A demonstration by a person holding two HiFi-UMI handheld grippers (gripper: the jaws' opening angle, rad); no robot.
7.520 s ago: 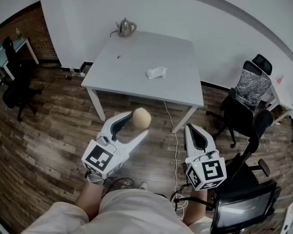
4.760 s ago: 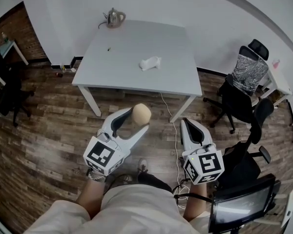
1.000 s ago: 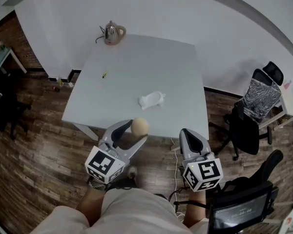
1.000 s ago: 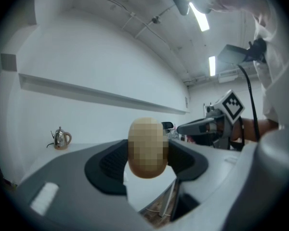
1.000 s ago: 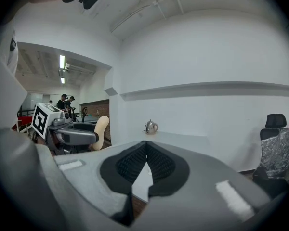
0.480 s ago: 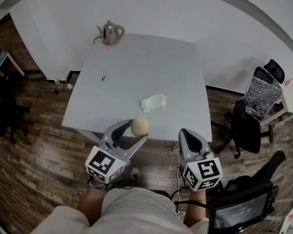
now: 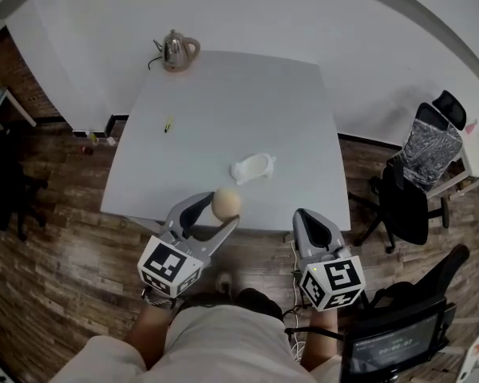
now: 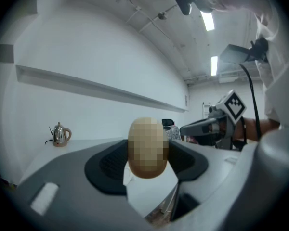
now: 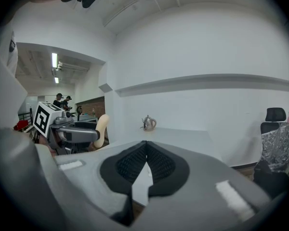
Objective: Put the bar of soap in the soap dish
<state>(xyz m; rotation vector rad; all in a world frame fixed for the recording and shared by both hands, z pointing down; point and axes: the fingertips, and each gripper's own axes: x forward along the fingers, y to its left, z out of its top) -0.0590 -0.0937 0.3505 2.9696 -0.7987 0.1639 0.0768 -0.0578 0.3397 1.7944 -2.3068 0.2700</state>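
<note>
A beige oval bar of soap [image 7: 226,203] sits between the jaws of my left gripper [image 7: 221,211], which is shut on it just over the near edge of the grey table [image 7: 223,94]. In the left gripper view the soap [image 8: 148,148] fills the gap between the dark pads. A white soap dish [image 7: 252,168] lies on the table a little beyond and to the right of the soap. My right gripper [image 7: 314,220] hangs at the table's front right edge; in the right gripper view the right gripper [image 9: 145,147] has its pads pressed together with nothing between them.
A metal kettle [image 7: 174,52] stands at the table's far left corner, and a small yellowish item [image 7: 167,124] lies at the left side. Black office chairs [image 7: 411,206] and a monitor [image 7: 391,348] stand to the right. Wooden floor lies below.
Both grippers have drawn closer to the table's near edge, the soap still in the left one. The soap dish now lies nearer to the soap.
</note>
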